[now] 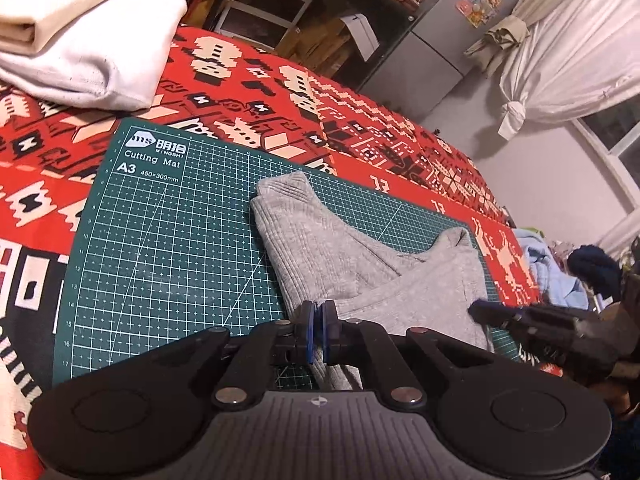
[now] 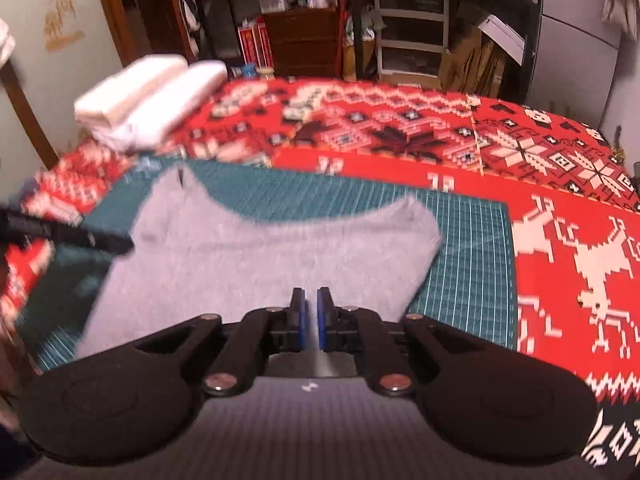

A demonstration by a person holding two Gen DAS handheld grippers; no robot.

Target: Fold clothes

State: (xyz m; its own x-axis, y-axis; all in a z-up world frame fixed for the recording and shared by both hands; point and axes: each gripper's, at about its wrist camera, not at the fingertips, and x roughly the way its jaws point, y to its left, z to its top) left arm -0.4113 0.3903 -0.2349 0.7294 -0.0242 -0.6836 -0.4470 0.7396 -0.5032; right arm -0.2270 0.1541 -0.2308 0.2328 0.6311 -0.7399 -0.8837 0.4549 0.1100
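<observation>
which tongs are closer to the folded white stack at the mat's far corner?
Left. The left tongs grip the grey garment on the side toward the white stack; the right tongs hold its other end, farther from the stack.

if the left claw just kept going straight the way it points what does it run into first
Most likely the grey garment: the left claw has its blue pads nearly together at the near edge, seemingly pinching it, and the cloth spreads ahead over the green cutting mat. Depth is unclear, so it may skim above it.
</observation>
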